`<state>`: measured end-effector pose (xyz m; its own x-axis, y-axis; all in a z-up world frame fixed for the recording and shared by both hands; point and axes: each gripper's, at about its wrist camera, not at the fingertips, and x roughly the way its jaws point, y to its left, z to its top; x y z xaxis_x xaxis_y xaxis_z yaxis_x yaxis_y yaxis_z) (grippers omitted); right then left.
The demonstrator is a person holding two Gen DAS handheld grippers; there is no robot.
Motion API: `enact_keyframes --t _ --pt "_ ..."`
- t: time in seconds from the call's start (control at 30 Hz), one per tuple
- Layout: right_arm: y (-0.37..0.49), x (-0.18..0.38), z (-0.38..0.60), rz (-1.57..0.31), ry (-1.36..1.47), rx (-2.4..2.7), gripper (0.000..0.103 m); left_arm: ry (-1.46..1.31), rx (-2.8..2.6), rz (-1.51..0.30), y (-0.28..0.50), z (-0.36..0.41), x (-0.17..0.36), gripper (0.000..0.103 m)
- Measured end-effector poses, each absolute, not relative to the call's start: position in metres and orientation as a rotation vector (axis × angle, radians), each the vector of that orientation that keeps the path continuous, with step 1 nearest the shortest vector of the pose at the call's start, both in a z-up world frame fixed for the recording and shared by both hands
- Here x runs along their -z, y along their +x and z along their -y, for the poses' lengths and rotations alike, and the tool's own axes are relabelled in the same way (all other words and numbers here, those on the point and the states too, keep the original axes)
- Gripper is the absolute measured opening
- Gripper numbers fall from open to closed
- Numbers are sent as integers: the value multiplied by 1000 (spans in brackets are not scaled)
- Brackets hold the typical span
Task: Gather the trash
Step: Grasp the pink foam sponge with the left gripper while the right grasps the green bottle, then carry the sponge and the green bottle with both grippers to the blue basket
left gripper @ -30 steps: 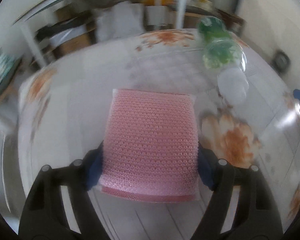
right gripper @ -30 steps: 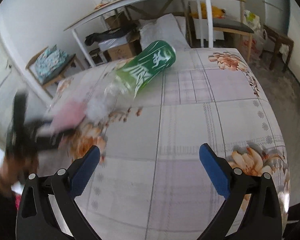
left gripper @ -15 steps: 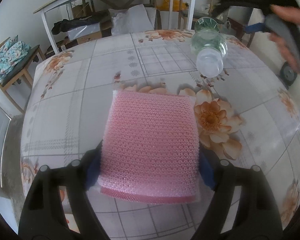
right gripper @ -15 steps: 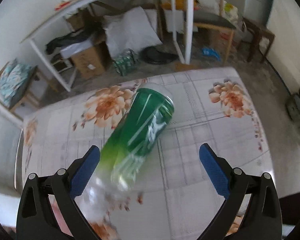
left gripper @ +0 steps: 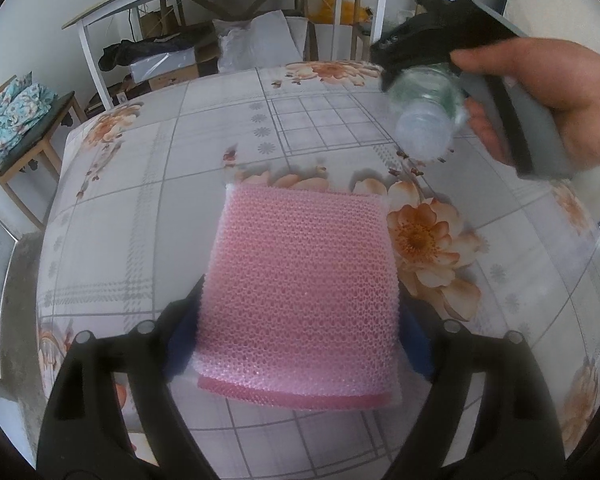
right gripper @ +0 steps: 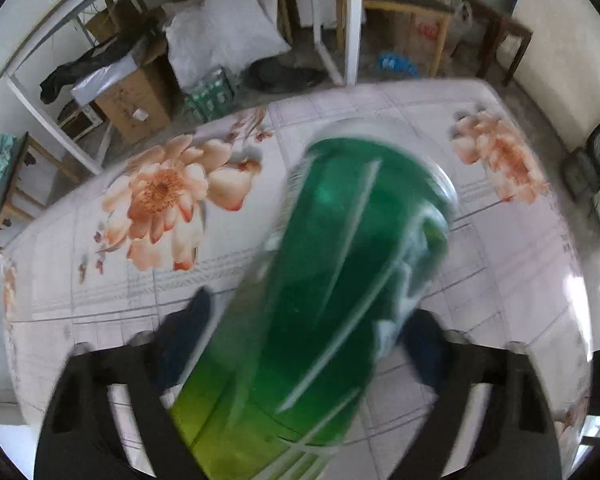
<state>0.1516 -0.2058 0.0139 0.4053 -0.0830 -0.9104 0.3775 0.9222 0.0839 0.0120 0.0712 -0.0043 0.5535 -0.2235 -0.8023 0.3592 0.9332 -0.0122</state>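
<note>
- While our left gripper (left gripper: 300, 344) clamps a pink mesh sponge (left gripper: 300, 292) at lower centre, it hangs over the floral tablecloth (left gripper: 140, 184).
- Our right gripper (right gripper: 300, 344) is closing around a green plastic bottle (right gripper: 332, 280), centre frame; contact is too blurred to tell.

Both fisheye cameras look steeply down along their tool fingers, close above the floral-patterned tabletop (left gripper: 148, 184). The 2 views share that tabletop, the white-framed desk (left gripper: 92, 52) behind, and the green-labelled clear plastic bottle (right gripper: 324, 288).
</note>
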Motion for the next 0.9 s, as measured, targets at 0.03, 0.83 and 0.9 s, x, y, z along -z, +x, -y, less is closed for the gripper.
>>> enact_keyframes --t 0.03,0.83,0.9 --pt "149 -14 206 -1119 301 286 75 162 346 -923 12 -71 4 80" --pt "-33 -150 120 -806 125 -198 56 -48 168 -661 -121 -206 -112 73" --pt "-56 -166 84 -772 79 -278 56 -35 74 -648 -170 -244 -120 73"
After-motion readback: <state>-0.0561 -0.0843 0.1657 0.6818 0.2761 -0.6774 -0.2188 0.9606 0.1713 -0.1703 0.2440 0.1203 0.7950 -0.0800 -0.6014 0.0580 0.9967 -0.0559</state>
